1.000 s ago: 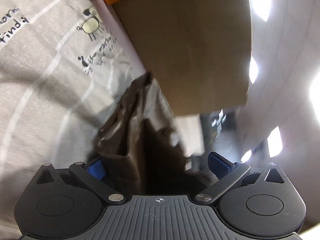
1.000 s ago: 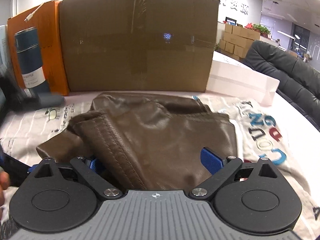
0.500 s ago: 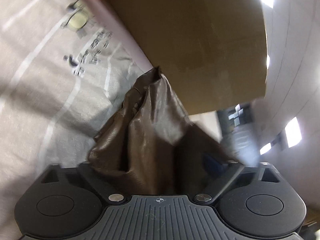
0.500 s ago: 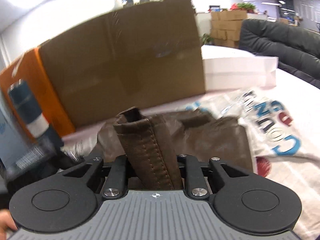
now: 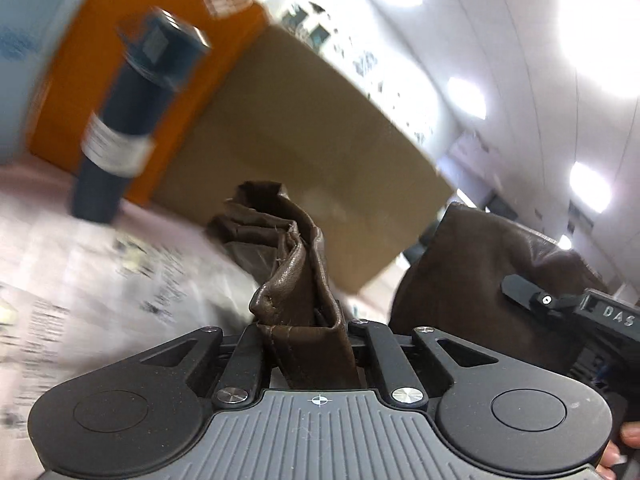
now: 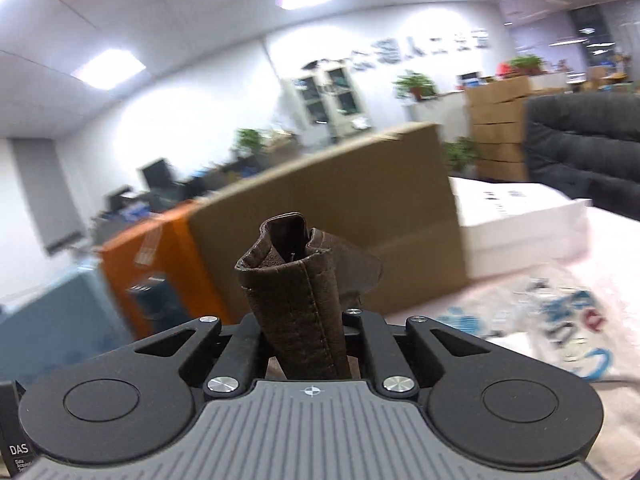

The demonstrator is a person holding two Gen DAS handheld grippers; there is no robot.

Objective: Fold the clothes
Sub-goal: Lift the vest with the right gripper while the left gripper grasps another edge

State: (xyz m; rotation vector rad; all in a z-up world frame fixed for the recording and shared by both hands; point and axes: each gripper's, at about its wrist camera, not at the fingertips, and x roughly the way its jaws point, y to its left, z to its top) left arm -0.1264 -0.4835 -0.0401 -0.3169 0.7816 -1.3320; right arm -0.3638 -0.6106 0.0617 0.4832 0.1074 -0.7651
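A dark brown leather garment (image 5: 296, 280) is held up off the table by both grippers. My left gripper (image 5: 306, 344) is shut on a bunched, folded edge of it. My right gripper (image 6: 306, 340) is shut on a stitched hem of the same garment (image 6: 296, 292), which stands up between the jaws. In the left wrist view another part of the garment (image 5: 480, 280) hangs at the right, beside the other gripper's black body (image 5: 560, 308). Both views are tilted and blurred.
A large cardboard box (image 6: 340, 216) stands behind, with an orange box (image 5: 120, 72) to its left and a dark blue bottle (image 5: 132, 112) in front of that. A white box (image 6: 516, 216) and a printed shirt (image 6: 560, 320) lie at the right. A dark sofa (image 6: 584, 140) is far right.
Both grippers have closed on the brown garment and lifted it off the table. The views have swung upward toward the boxes and ceiling.
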